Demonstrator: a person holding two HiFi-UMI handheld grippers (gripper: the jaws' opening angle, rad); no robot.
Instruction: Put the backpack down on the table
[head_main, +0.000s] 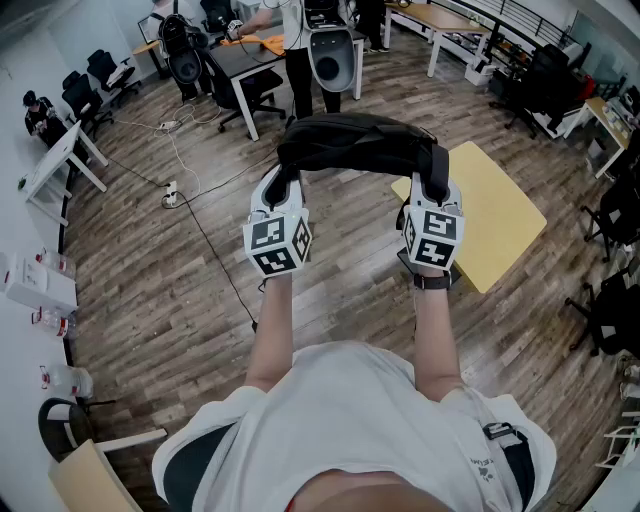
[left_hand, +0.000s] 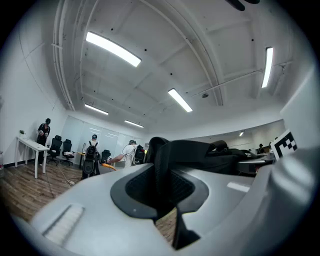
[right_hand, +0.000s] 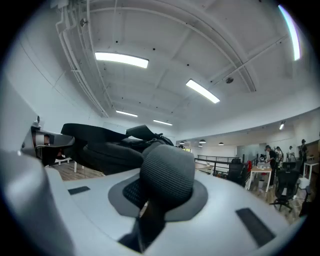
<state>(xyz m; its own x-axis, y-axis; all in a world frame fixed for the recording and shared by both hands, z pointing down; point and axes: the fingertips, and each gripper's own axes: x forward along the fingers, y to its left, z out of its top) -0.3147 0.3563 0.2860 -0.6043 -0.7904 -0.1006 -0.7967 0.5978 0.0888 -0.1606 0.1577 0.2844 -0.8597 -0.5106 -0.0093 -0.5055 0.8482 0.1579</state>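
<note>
Left tongs (head_main: 285, 186) and right tongs (head_main: 437, 190) are clenched on the backpack (head_main: 350, 145), slung crosswise between them, while the yellow tabletop (head_main: 505, 225) apparently lies below, nearer the right tongs.

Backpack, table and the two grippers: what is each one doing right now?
Backpack: held up in the air, sagging between the two grippers, not on the table.
Left gripper: shut on the backpack's left end.
Right gripper: shut on the backpack's right end.
Table: standing on the floor, partly behind the backpack's right end.
</note>
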